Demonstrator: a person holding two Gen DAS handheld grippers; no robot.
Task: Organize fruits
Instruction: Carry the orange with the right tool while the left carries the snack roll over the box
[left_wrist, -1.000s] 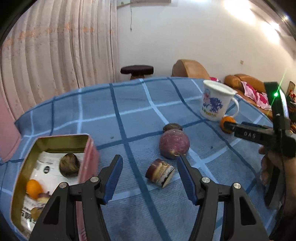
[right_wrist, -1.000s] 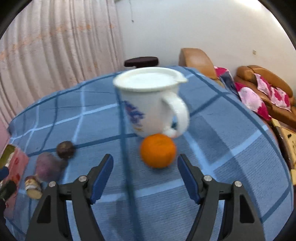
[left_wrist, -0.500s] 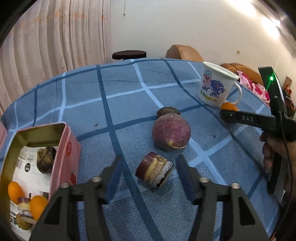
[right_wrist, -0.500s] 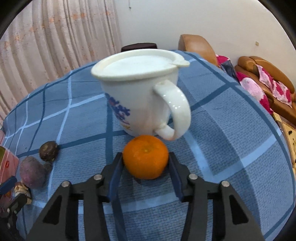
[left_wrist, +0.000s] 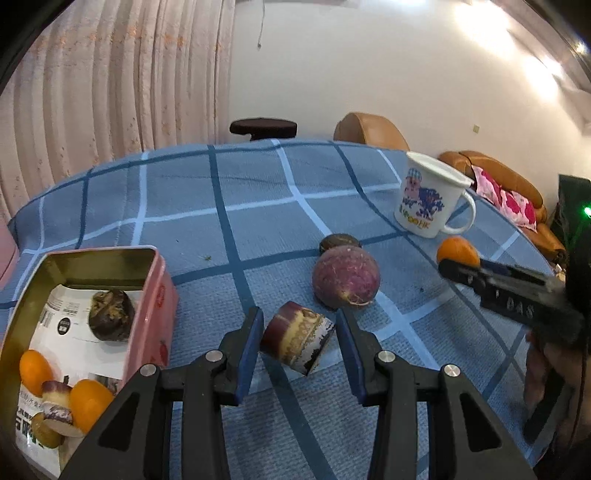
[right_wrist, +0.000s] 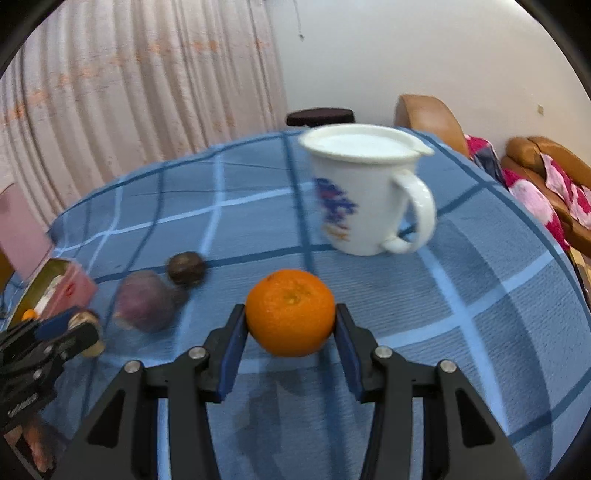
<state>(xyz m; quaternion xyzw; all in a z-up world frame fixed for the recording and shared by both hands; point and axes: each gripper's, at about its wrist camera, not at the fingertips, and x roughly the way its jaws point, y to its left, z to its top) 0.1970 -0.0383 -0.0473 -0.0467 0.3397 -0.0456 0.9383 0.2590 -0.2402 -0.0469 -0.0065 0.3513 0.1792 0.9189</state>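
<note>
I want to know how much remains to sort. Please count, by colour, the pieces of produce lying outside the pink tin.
Round orange mandarin: 1
Large round purple fruit: 1
Small round dark brown fruit: 1
Cut purple-and-white chunk: 1
Total outside the pink metal tin: 4

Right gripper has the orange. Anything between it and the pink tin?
Yes. The purple round fruit, the small dark fruit and the left gripper on the cut piece all lie between the orange and the pink tin.
</note>
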